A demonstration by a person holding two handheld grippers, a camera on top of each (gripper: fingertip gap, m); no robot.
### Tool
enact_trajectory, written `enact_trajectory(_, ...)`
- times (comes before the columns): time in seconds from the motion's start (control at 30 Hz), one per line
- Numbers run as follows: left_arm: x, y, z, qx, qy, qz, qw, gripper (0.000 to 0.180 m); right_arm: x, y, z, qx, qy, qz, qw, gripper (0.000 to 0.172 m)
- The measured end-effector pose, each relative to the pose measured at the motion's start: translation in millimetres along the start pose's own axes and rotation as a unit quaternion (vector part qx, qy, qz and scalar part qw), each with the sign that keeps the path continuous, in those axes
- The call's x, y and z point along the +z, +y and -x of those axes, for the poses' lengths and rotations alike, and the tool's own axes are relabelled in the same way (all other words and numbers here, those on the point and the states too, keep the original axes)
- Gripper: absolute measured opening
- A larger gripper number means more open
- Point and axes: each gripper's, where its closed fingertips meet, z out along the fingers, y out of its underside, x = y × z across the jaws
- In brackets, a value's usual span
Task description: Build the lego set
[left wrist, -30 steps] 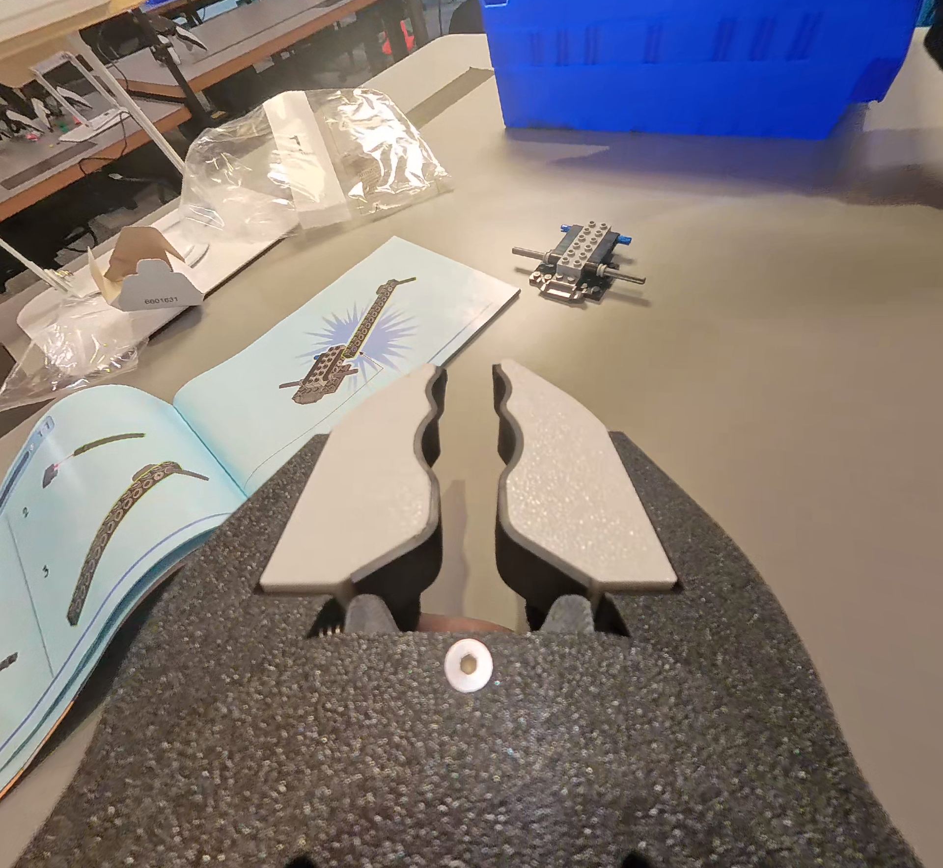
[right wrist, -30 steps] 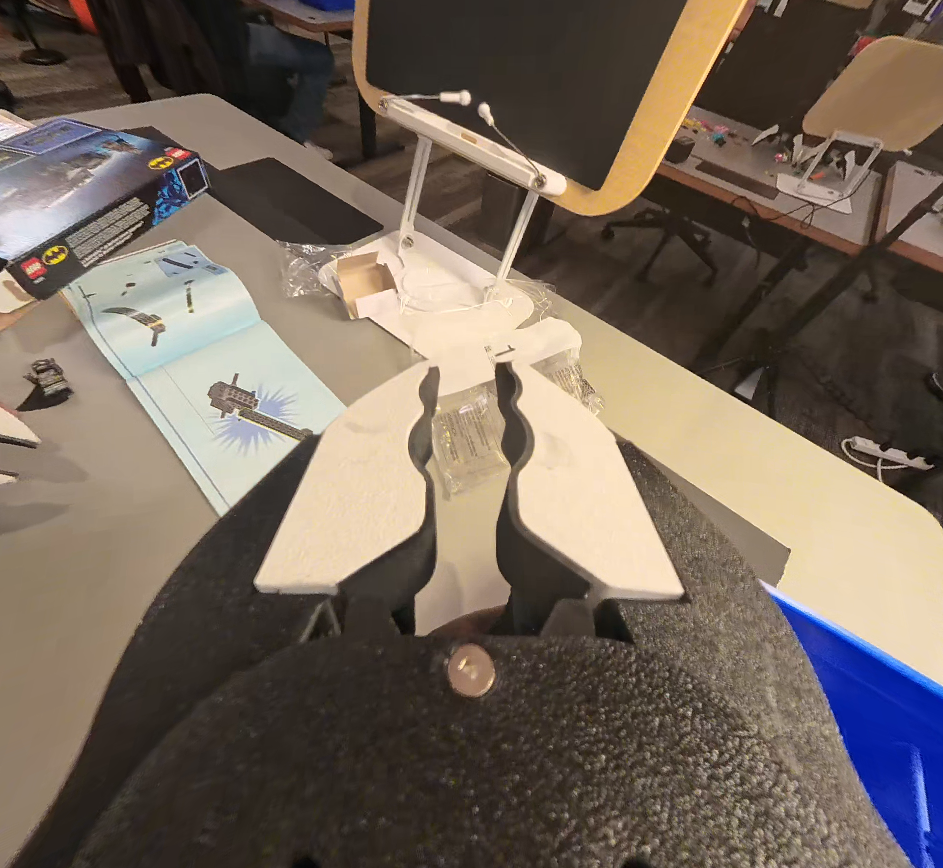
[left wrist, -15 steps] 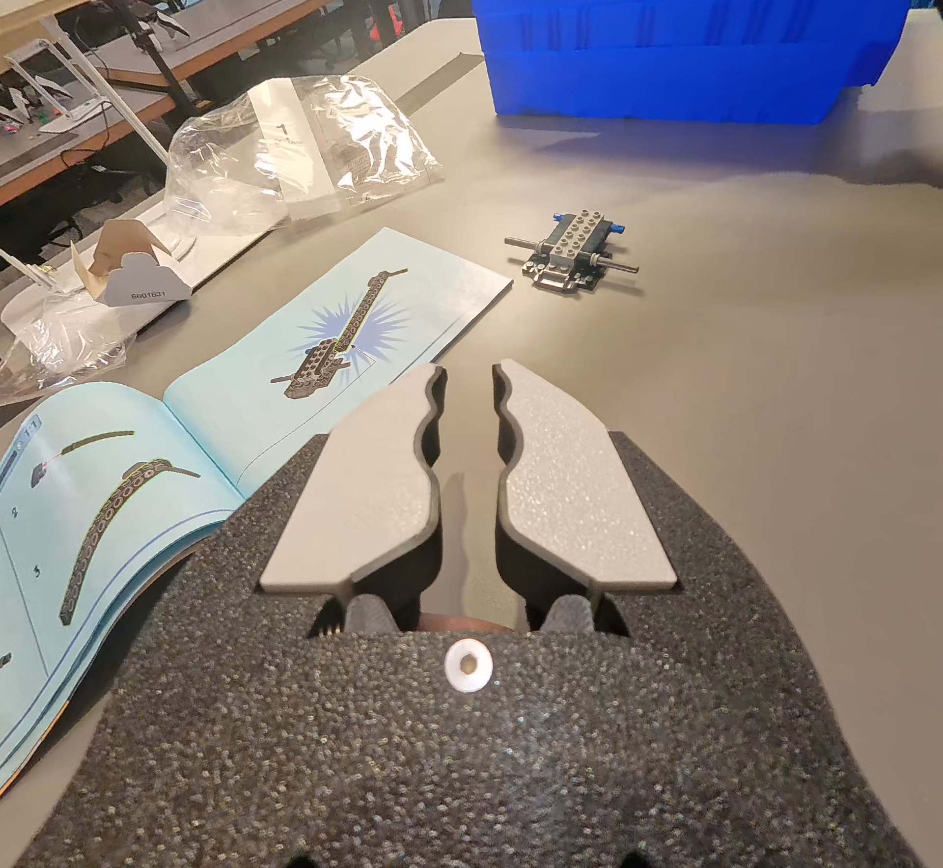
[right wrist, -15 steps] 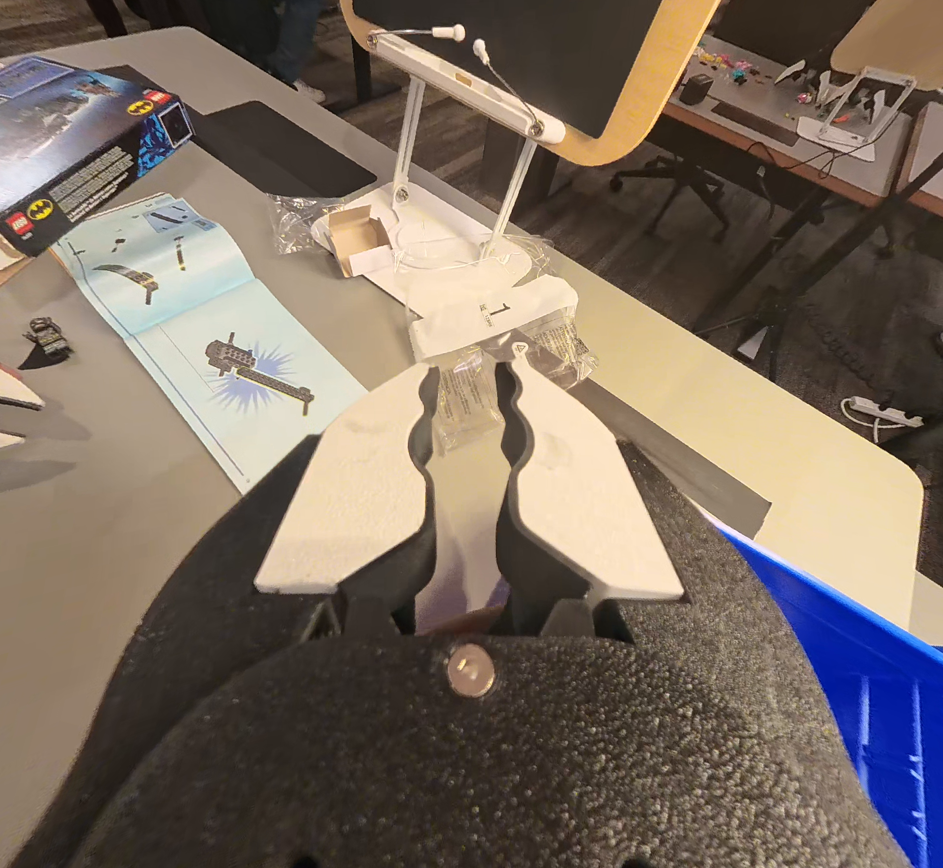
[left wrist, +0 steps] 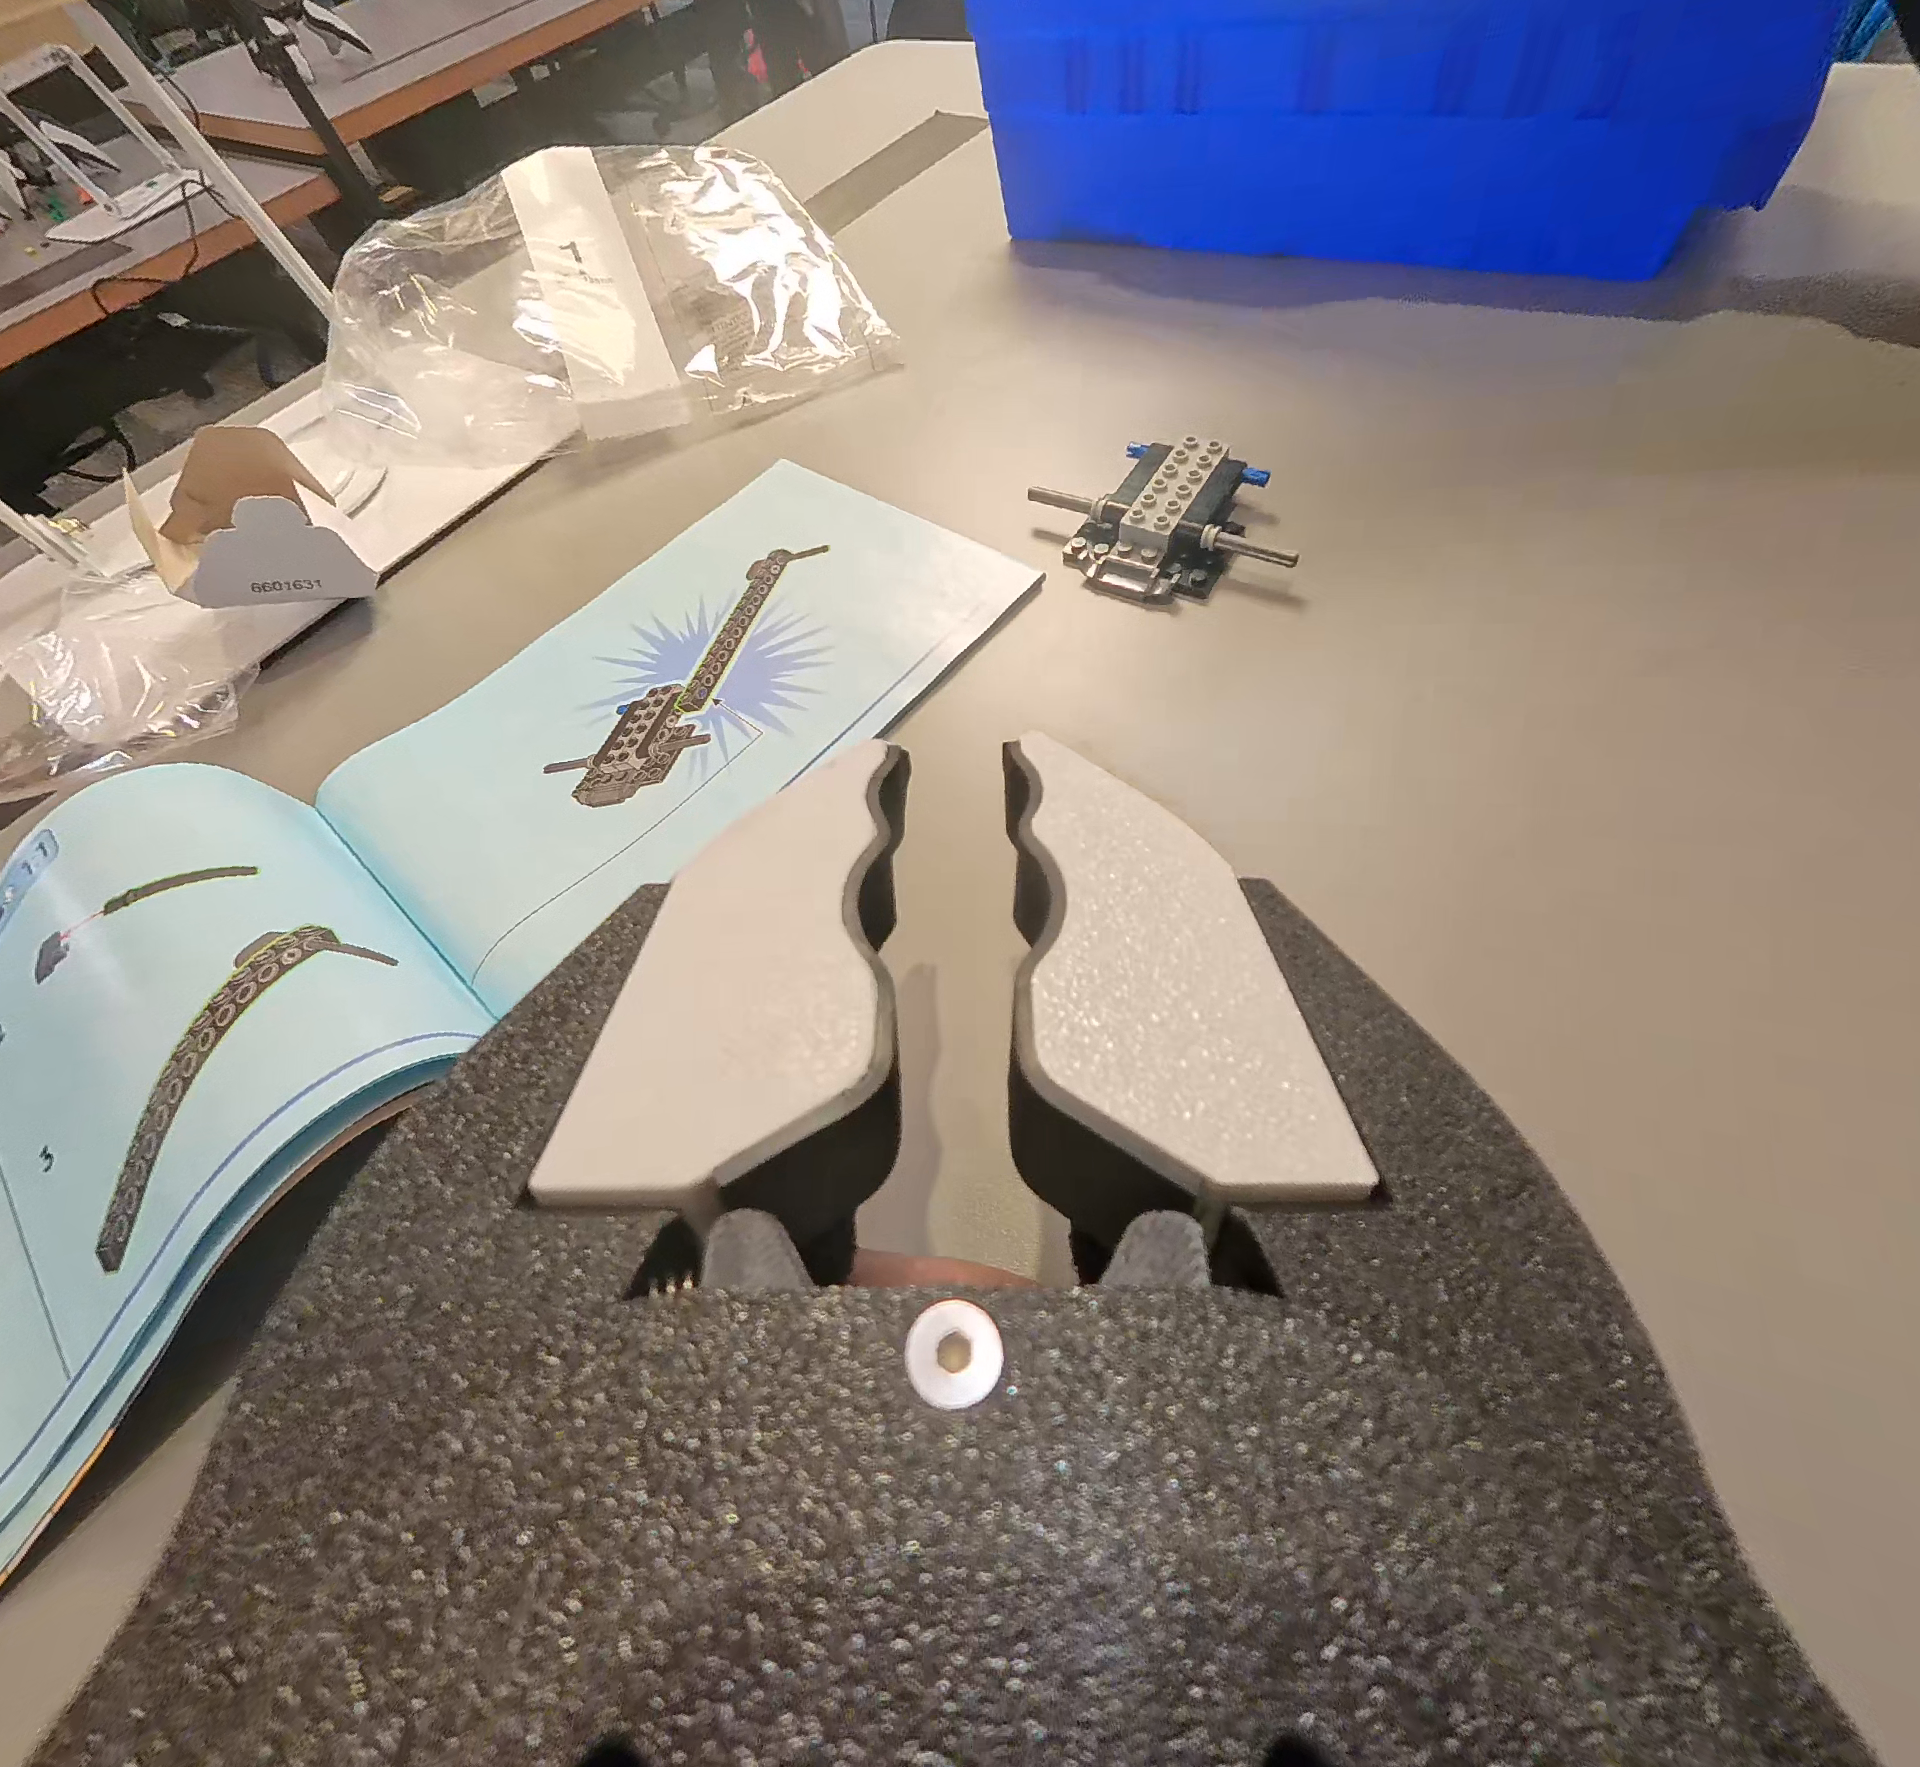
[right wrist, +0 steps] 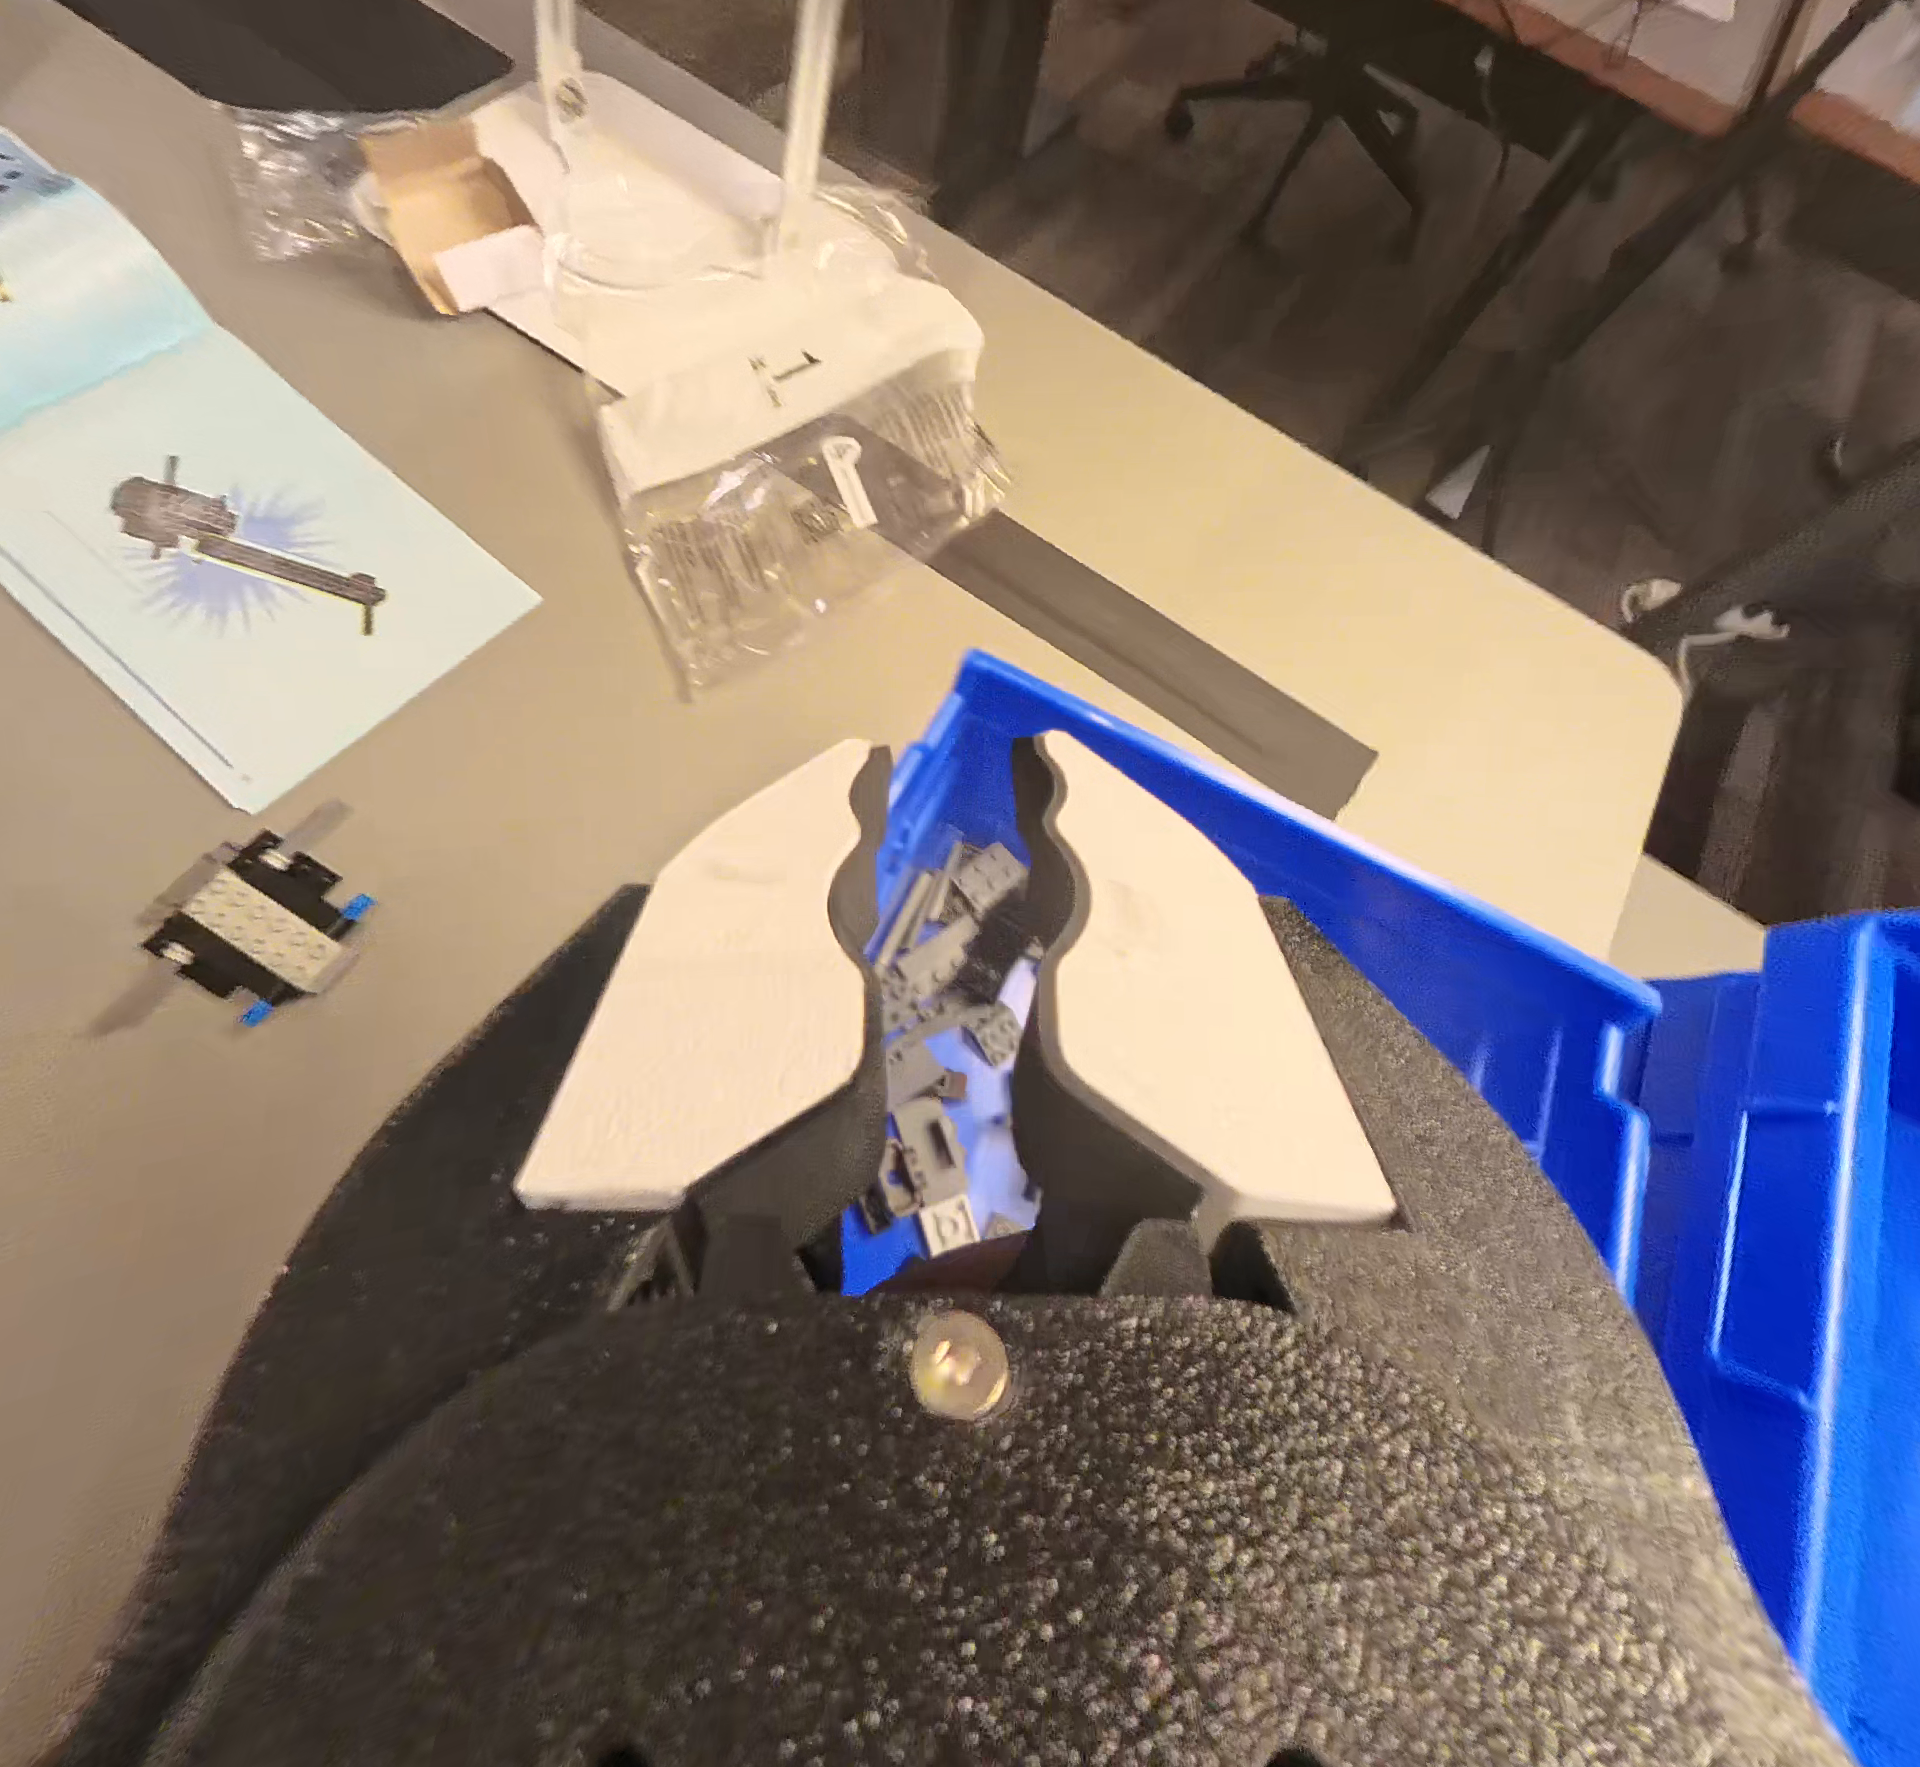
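From the left wrist view, the left gripper (left wrist: 956, 761) hangs over bare grey table (left wrist: 1507, 886), its fingers a little apart with nothing between them. The open light-blue paper instruction booklet (left wrist: 665, 709) lies just to its left, page edge near the fingertip. The small grey and black brick car base (left wrist: 1164, 522) sits ahead, with open room around it. The big blue plastic bin (left wrist: 1455, 86) stands farther ahead.

From the right wrist view, the right gripper (right wrist: 961, 761) is above the bin's corner rim (right wrist: 1299, 844), fingers apart, gripping nothing. Loose grey and black bricks (right wrist: 956, 969) lie below. The clear plastic bag (right wrist: 810, 512) with a printed number lies ahead.
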Motion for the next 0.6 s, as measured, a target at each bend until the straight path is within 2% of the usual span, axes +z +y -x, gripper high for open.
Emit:
enact_trajectory(0.27, 1, 1, -1, 0.002, 0.003, 0.005, 1.000, 0.018, 13, 58, -55, 0.078, 0.002, 0.041, 0.996, 0.029)
enact_trajectory(0.6, 4, 4, -2, 0.003, 0.003, 0.017, 1.000, 0.018, 41, 104, -63, 0.085, -0.011, 0.101, 0.991, 0.031)
